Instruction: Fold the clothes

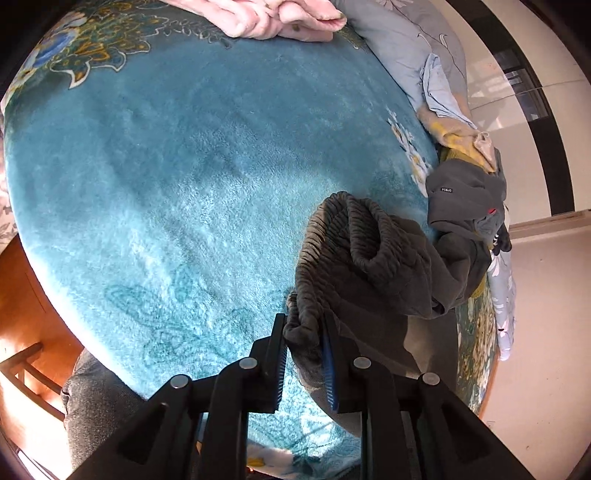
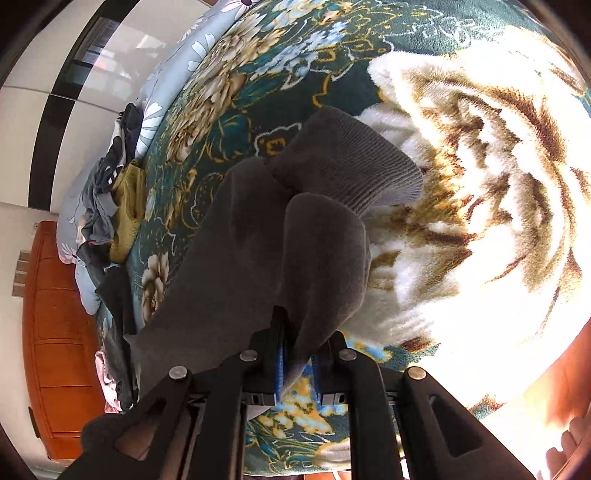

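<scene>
The left gripper (image 1: 303, 345) is clenched on the gathered elastic waistband of the grey sweatpants (image 1: 369, 258), a bunched roll of ribbed cloth pinched between its two fingers. From that grip the waistband opens out into a wide loop above the jaws, and the rest of the garment trails off to the right, hanging above the teal blanket (image 1: 184, 184).

The right gripper (image 2: 297, 356) is also closed on the grey sweatpants (image 2: 258, 240), a fold of smooth fabric caught between its blue-lined fingers (image 2: 280, 363). Beyond the jaws the cloth rises in a rounded hump, and a ribbed cuff (image 2: 351, 166) sticks out past it over the blanket's big cream-and-brown flower (image 2: 480, 184) (brightly sunlit, almost washed out).

Taking the teal blanket as the landmark: the sweatpants sit over its near right part in the left wrist view. At the blanket's far edge lies a pink fleece garment (image 1: 280, 18). Along its right edge is a heap of other clothes (image 1: 469, 199), dark grey on top with something yellow beneath, resting against a pale blue floral quilt (image 1: 406, 37). Beyond the blanket's left edge is orange wooden furniture (image 1: 33, 314).
</scene>
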